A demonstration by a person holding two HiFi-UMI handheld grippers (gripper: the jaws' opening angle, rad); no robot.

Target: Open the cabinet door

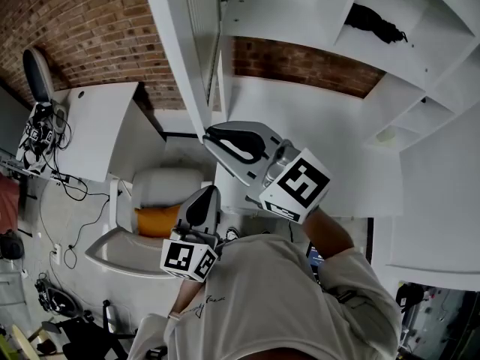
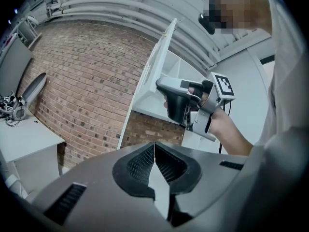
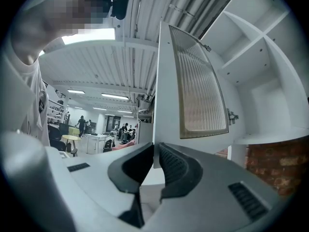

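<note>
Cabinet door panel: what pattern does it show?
Fine vertical ribbing on the cabinet door's panel, white frame; clearest in the right gripper view.

Cabinet door (image 3: 164, 105) – smooth white frame, satin finish; its pane (image 3: 200, 86) ribbed, frosted, translucent. Hinge (image 3: 232, 116) bare metal. Brick wall (image 2: 82, 86) rough, matt. Right gripper (image 3: 155, 151) – matt grey plastic shell, black ribbed pads (image 3: 175, 167). Left gripper (image 2: 154, 151) same build. Shirt (image 1: 277, 298) white cloth.

Open-plan office or lab, brick wall (image 2: 82, 81), desk (image 1: 94, 126), loose cables (image 1: 66, 184), white shelving (image 1: 420, 58)
</note>
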